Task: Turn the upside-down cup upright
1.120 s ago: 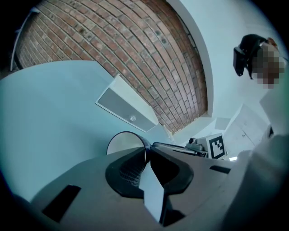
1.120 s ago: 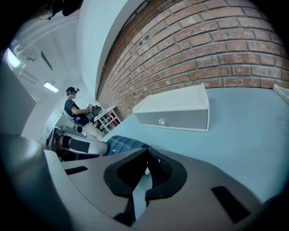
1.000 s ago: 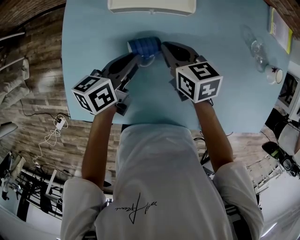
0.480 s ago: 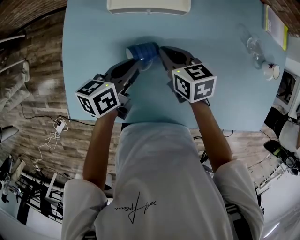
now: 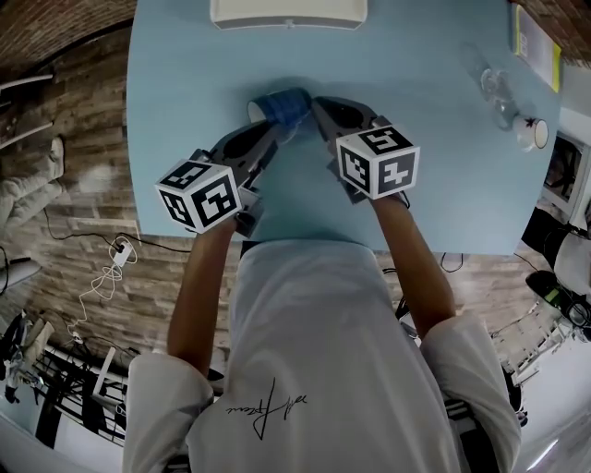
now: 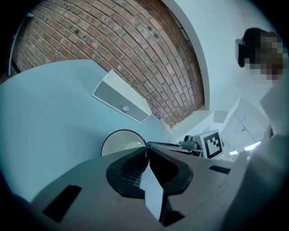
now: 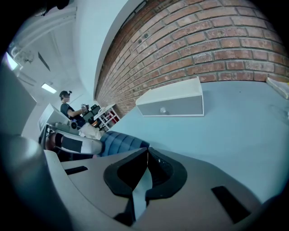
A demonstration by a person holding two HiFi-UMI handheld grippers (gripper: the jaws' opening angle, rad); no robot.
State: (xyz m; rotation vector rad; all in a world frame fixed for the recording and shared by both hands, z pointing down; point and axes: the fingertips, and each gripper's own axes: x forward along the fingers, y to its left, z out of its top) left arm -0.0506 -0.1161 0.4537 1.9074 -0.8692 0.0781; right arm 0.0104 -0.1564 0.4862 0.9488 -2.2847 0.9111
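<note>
The blue ribbed cup (image 5: 280, 103) lies tipped on its side over the light blue table (image 5: 434, 185), its white mouth turned to the left. In the left gripper view that mouth (image 6: 118, 142) faces the camera. My left gripper (image 5: 281, 129) (image 6: 146, 146) is shut with the rim's right edge at its tips. My right gripper (image 5: 313, 103) (image 7: 146, 151) is shut with nothing between its jaws; its tips rest against the cup's ribbed side (image 7: 119, 143), just right of it.
A white box (image 5: 288, 13) stands at the table's far edge. At the far right are clear glasses (image 5: 494, 88), a small white cup (image 5: 526, 135) and a yellow-edged book (image 5: 534, 42). A person sits in the background of the right gripper view (image 7: 67, 108).
The cup has swung round so that its white mouth now points left, and it has shifted slightly left and nearer. Both grippers followed it, still shut.
</note>
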